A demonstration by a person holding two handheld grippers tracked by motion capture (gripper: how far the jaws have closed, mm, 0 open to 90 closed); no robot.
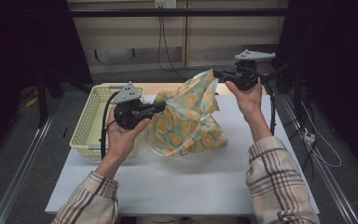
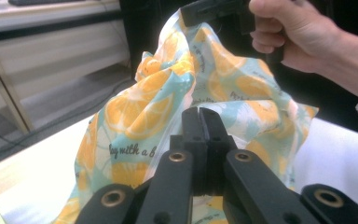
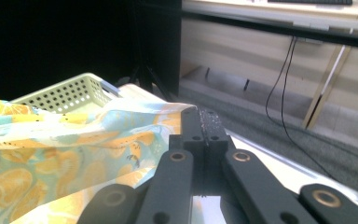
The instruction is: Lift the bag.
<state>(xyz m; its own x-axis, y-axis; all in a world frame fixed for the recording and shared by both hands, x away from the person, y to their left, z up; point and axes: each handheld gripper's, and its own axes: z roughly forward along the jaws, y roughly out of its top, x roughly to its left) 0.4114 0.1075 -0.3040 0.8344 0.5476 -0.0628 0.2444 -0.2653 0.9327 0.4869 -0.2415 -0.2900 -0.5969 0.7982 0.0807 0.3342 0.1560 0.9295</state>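
A pale yellow plastic basket (image 1: 89, 122), its walls a grid of small holes, sits at the left edge of the white desk (image 1: 186, 182). Just beside it the left gripper (image 1: 161, 106), black and hard-edged under a grey three-cornered plate, is held in a person's left hand (image 1: 121, 135), its jaws clenched on a lower corner of a thin cloth (image 1: 191, 119). The cloth is soft and crumpled, pale teal printed with orange citrus slices, and hangs in loose folds between the two grippers, its lower bulk resting on the middle of the desk. At the right, raised higher, the right gripper (image 1: 216, 73) has its jaws clenched on the cloth's top corner, steadied by the person's right hand (image 1: 248, 99); plaid sleeves cover both forearms.

The left gripper view (image 2: 200, 116) brings the cloth (image 2: 168, 93) close enough to show a line of dark script printed across the fabric, and the right hand (image 2: 303, 37) gripping its tool above. The right gripper view (image 3: 201, 119) shows the rough, gritty face of the pressed-together jaws, the cloth (image 3: 74, 154) stretching away from them in a taut sheet, and the basket (image 3: 63, 95) beyond it, plus a wooden bench and dangling black cables along the far wall.
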